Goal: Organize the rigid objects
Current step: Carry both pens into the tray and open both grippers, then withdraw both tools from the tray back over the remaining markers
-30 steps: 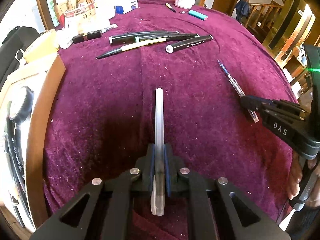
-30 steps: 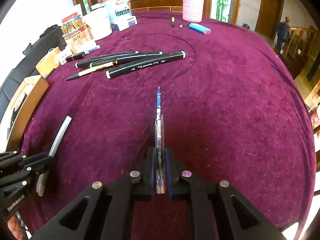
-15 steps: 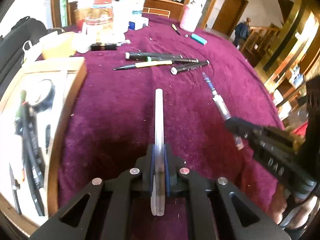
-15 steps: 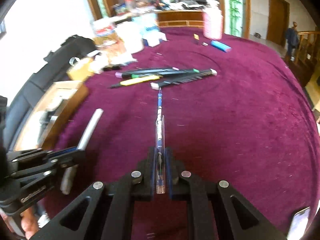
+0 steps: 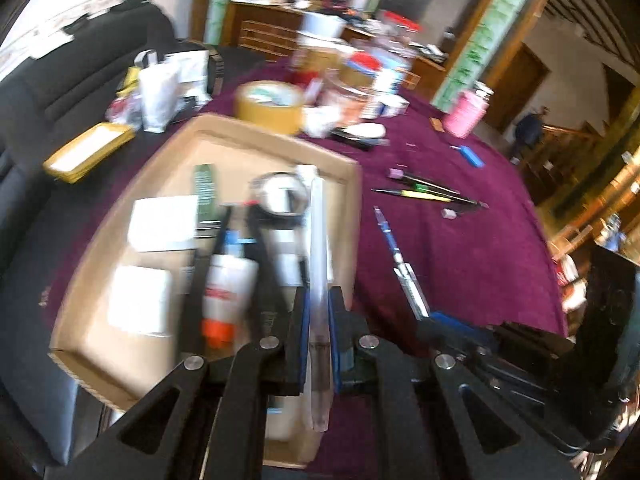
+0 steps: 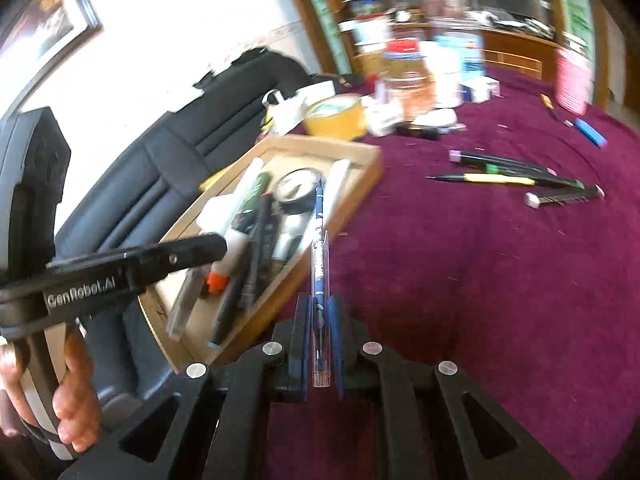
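Left wrist: your left gripper (image 5: 318, 344) clamps its jaws on a frosted pen (image 5: 319, 264) pointing straight ahead over the cardboard tray (image 5: 352, 216).

Right wrist: your right gripper (image 6: 320, 344) clamps a blue pen (image 6: 320, 264), tip forward, above the maroon counter (image 6: 500, 280) beside the tray's edge.

Two grippers show, the left gripper (image 5: 318, 344) and the right gripper (image 6: 320, 344), each clamping one pen: one translucent white pen (image 5: 319, 240) and one clear blue-ink pen (image 6: 320, 264). One cardboard tray (image 6: 360, 184) sits on one purple tablecloth (image 6: 500, 280). One loose cluster of markers (image 6: 520, 178) lies on the cloth; about four, though blur blocks a firm count. One roll of tan tape (image 5: 270, 106), one pink cylinder (image 5: 464, 114), one blue lighter-shaped item (image 6: 590, 132). Inside the tray, one white bottle with an orange cap (image 5: 224, 296) and one round dial (image 5: 280, 196); its remaining pens are too blurred to count.
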